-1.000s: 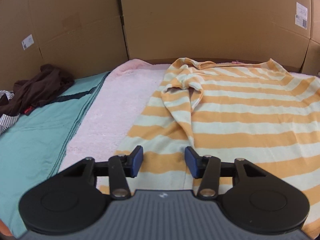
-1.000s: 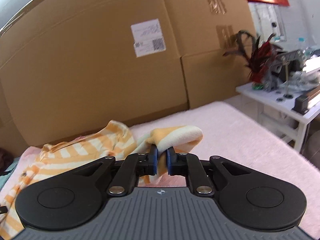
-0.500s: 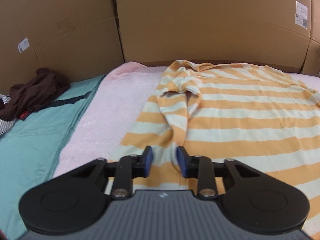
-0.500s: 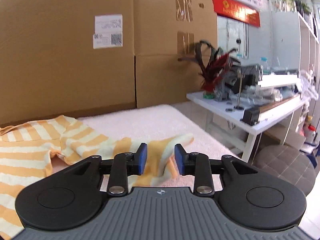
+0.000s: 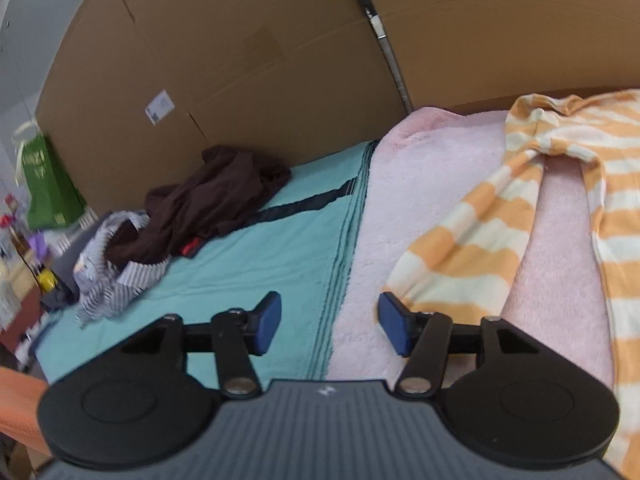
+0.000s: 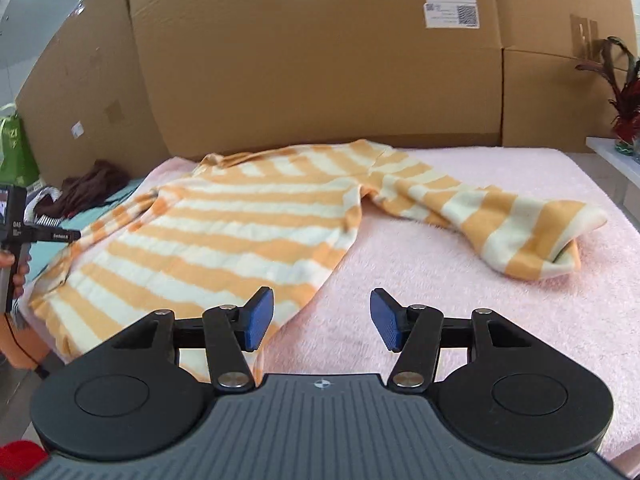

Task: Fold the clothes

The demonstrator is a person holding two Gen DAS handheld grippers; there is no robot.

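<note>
The sweater (image 6: 224, 232) is striped orange and cream. It lies on a pale pink blanket (image 6: 460, 280). Beside that, a teal sheet (image 5: 260, 256) carries a dark brown garment (image 5: 216, 200) and a shirt (image 5: 112, 264) in fine grey-white stripes. Brown cardboard (image 6: 320, 60) stands behind.

The orange-and-cream striped knit sweater (image 5: 472, 248) runs off the right edge of the left wrist view, its body mostly cut off. Shelf clutter (image 5: 16, 240) at the far left is blurred. In the right wrist view, a hand (image 6: 16, 276) at the left edge is only partly seen; print on the white paper label (image 6: 450, 0) is too small to read.
</note>
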